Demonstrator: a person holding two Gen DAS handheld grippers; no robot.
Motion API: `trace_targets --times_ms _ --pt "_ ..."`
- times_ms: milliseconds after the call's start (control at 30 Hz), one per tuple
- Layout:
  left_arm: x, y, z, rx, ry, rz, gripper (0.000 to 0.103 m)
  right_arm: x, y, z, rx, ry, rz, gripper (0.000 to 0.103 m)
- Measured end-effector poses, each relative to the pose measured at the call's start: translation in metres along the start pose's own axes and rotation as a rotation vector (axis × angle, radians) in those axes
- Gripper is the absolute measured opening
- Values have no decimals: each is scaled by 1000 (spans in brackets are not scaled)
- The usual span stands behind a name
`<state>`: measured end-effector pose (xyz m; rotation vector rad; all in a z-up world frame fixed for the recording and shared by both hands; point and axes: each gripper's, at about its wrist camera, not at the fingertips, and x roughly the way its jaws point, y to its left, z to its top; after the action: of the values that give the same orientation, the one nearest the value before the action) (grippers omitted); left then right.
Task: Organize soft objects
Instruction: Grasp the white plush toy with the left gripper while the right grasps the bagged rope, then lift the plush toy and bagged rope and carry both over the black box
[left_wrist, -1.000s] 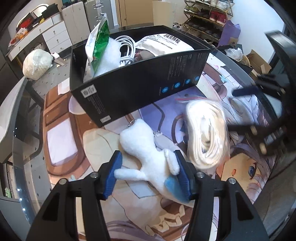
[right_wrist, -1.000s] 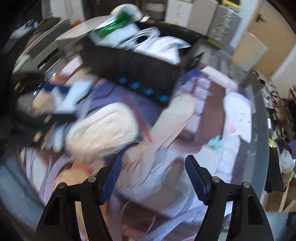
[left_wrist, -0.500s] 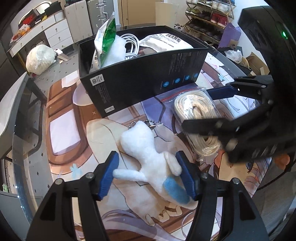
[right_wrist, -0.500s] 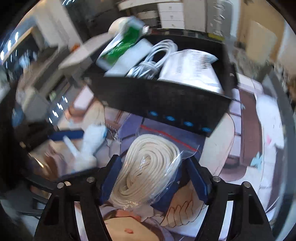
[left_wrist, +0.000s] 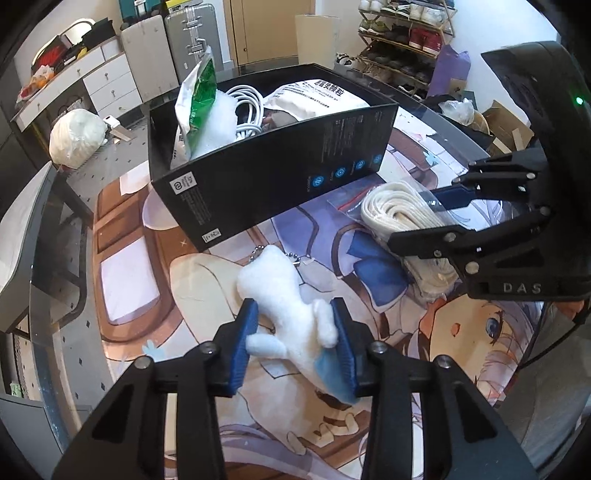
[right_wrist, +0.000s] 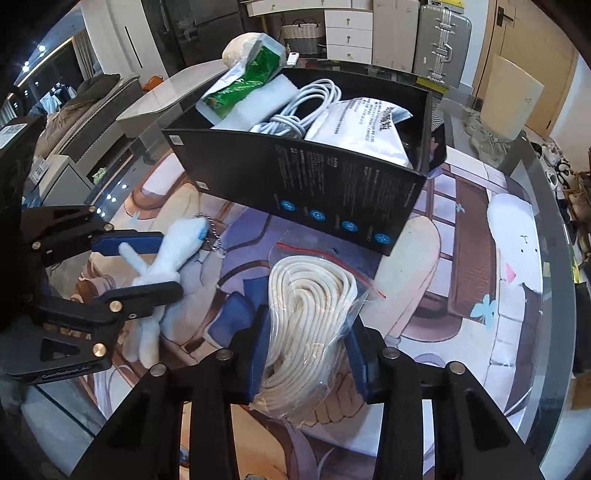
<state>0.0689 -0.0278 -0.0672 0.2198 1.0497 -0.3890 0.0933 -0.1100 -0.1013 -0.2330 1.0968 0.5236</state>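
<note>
A white plush toy (left_wrist: 280, 284) with a blue end and a bead chain lies on the printed mat in front of the black box (left_wrist: 273, 177). My left gripper (left_wrist: 294, 317) is closing on the toy's body, and its blue pads (left_wrist: 245, 332) press into the fur. To the right lies a clear bag of coiled cream cord (right_wrist: 310, 288). My right gripper (right_wrist: 306, 325) is closing on that bag, and its pads dent the plastic on both sides. The box (right_wrist: 314, 184) holds a green and white packet, a white cable and a white pouch.
The printed mat (right_wrist: 461, 258) covers a round glass table whose edge (right_wrist: 554, 295) curves close on the right. A white wrapped bundle (left_wrist: 75, 136) sits on a side surface at the far left. Drawers, a suitcase and a shoe rack stand beyond the table.
Both pairs of jaws have narrowed: the left now squeezes the plush toy, the right squeezes the bagged cord. The right gripper swung in over the bag from a blurred start.
</note>
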Motion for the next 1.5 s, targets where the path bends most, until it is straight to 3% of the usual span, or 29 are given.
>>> trace_targets --times_ms 133,200,233,333,500,667,833,900,967,1200,1367,1500 --pt "-2 -2 2 -3 8 1 36 -1 -3 10 -3 -10 14 37" --pt "-2 -1 2 -6 33 -18 48 -1 -2 11 -1 -12 17 37" --pt "-2 -1 1 -2 41 -20 59 -3 -2 10 -1 -13 21 37" --pt "-7 -1 -1 3 34 11 68 -5 -5 5 -2 -7 27 37" --pt "-8 7 -9 -18 62 -36 71 -5 -5 3 -1 -7 33 37" --pt "-6 17 -20 -42 106 -37 72 -6 -5 4 -2 -5 38 37" --pt "-1 6 -14 -17 89 -18 71 -4 -1 3 -16 2 37 37" --pt "5 -3 -11 4 95 -10 65 -4 1 3 -23 2 35 37" --pt "5 -6 -8 12 63 -20 33 -5 1 3 -29 1 33 37" --pt "-2 -1 -3 0 24 -30 32 -14 -4 0 -22 -24 50 37" --pt "-25 4 1 -16 -76 -27 31 -32 -3 1 -28 -88 57 37" --pt "-44 5 6 -1 -189 21 31 -51 2 2 -52 -189 51 37"
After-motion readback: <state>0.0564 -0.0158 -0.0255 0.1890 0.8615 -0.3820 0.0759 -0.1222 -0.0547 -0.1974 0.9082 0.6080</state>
